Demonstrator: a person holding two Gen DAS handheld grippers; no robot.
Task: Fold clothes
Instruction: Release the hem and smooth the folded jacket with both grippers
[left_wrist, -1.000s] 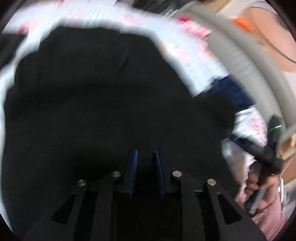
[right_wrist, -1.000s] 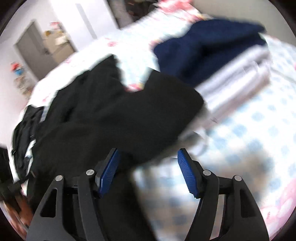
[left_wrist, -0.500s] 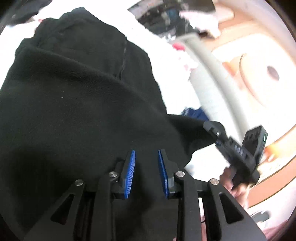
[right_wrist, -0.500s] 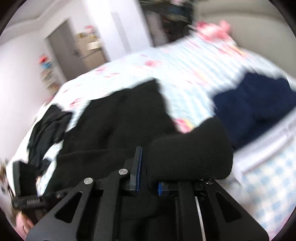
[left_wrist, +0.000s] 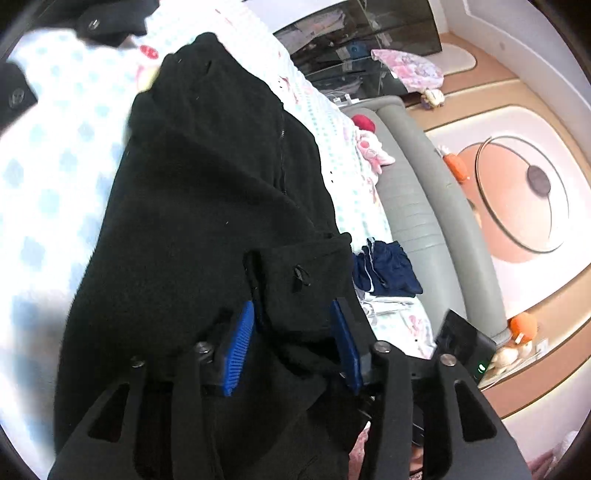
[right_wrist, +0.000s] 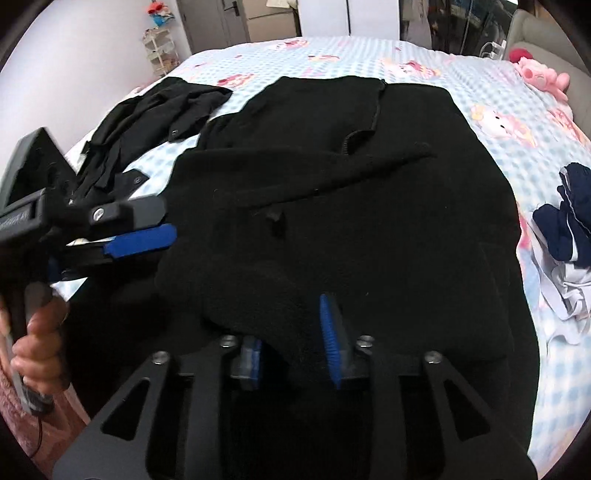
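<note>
Across the bed (right_wrist: 369, 48) lies a black fleece jacket (right_wrist: 369, 206), its near folds bunched between the spread fingers of both the left gripper (left_wrist: 295, 343) and right gripper (right_wrist: 291, 332), which have just been opening; navy clothes (right_wrist: 572, 225) and another dark garment (right_wrist: 155, 110) flank it

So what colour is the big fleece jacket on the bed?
Black. The fleece jacket shows best in the right wrist view.
</note>
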